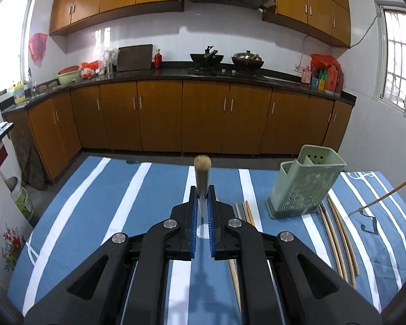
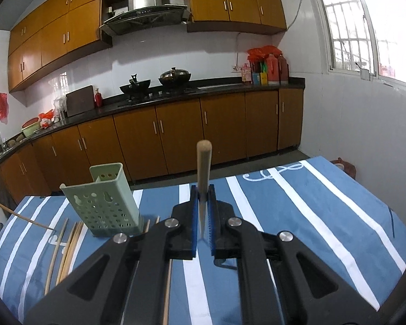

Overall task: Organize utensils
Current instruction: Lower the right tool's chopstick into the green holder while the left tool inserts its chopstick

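A wooden chopstick [image 1: 202, 174] is pinched upright-forward between the pads of the left hand-held gripper [image 1: 202, 192], with the green utensil holder [image 1: 303, 187] standing on the tabletop [image 1: 94, 189] to its right. Another chopstick [image 2: 203, 168] is pinched by the right hand-held gripper [image 2: 203, 191], the holder to its left, loose chopsticks [image 2: 67, 246] lying beside it.

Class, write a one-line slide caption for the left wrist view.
Left hand-held gripper shut on a chopstick above the striped tablecloth, green utensil holder nearby.
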The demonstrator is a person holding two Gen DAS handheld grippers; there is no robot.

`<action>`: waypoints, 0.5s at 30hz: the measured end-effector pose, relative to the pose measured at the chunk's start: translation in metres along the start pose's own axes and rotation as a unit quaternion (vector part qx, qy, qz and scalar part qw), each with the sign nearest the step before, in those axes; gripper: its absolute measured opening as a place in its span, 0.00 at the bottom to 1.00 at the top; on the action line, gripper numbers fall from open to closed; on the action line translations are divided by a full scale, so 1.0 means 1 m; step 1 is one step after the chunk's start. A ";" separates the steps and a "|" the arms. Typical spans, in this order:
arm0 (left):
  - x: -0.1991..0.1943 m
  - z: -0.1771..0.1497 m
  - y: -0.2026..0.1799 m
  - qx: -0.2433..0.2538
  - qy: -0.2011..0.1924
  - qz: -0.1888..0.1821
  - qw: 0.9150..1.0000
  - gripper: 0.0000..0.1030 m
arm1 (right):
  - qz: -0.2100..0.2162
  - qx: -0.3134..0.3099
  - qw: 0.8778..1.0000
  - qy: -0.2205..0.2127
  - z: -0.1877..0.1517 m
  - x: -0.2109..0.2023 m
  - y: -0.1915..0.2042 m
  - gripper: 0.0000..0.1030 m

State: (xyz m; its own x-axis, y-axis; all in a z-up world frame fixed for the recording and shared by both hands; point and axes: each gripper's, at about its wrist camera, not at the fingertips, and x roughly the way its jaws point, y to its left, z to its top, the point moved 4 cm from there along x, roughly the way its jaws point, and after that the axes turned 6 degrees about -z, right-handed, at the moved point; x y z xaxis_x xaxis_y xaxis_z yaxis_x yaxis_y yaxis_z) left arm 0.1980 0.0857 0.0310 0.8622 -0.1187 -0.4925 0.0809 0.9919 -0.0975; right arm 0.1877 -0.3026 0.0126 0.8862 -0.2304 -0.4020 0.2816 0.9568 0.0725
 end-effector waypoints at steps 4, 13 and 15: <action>0.000 0.013 0.000 0.002 -0.007 0.003 1.000 0.07 | 0.005 0.004 1.000 -0.008 0.018 0.000 0.002 0.07; -0.035 0.079 -0.023 0.010 -0.072 -0.035 0.997 0.07 | 0.073 0.036 0.993 -0.082 0.102 -0.037 0.014 0.07; -0.045 0.093 -0.035 0.014 -0.090 -0.051 0.995 0.07 | 0.101 0.043 0.989 -0.096 0.117 -0.047 0.021 0.07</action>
State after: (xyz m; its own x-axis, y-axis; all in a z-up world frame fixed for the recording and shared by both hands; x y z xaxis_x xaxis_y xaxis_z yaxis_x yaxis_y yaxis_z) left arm 0.2028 0.0608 0.1369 0.9240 -0.2116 -0.3184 0.1846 0.9763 -0.1131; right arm 0.1949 -0.2921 0.1401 0.9790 -0.0727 -0.1905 0.1139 0.9700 0.2148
